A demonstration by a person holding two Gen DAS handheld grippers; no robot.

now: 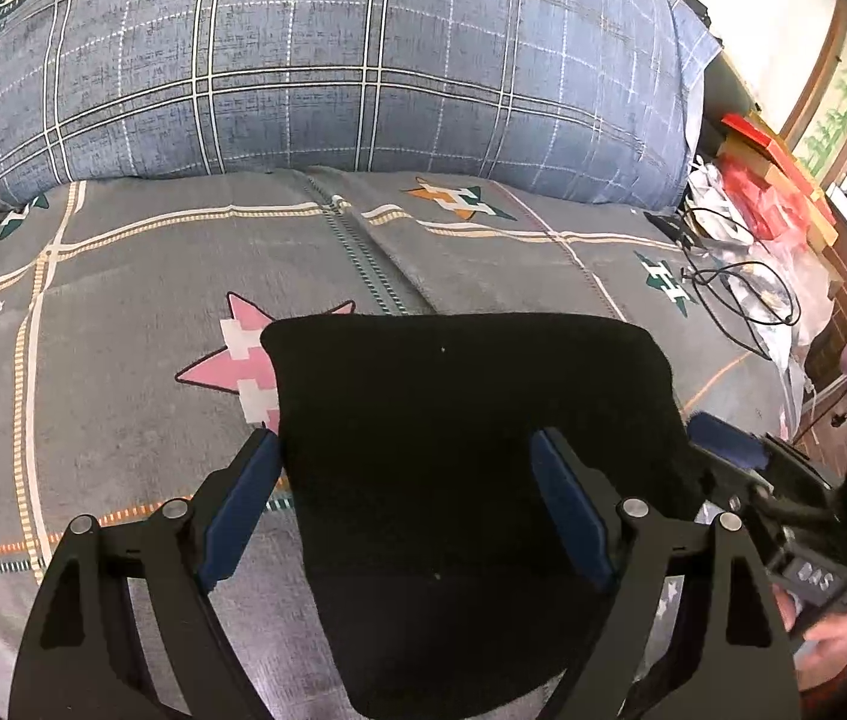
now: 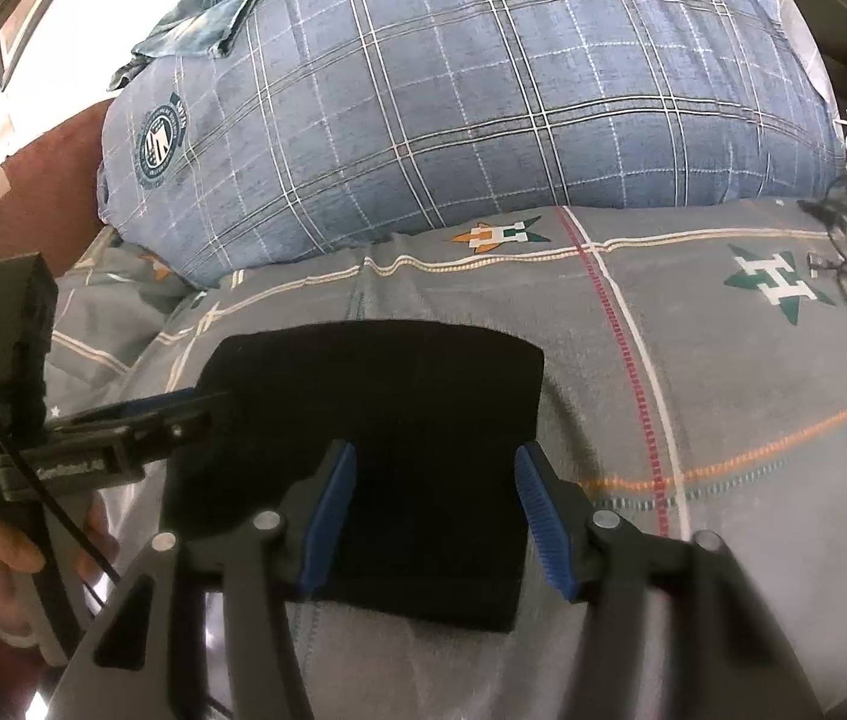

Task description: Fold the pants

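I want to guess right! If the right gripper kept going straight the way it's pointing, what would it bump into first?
Most likely the folded black pants. The right gripper stands open, pointing down at them on the grey bedspread, with nothing visible in between. How close it is is hard to judge.

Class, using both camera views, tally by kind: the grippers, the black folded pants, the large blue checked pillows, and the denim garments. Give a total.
Grippers: 2 (left gripper, right gripper)
Black folded pants: 1
Blue checked pillow: 1
Denim garment on top of the pillow: 1
Total: 5
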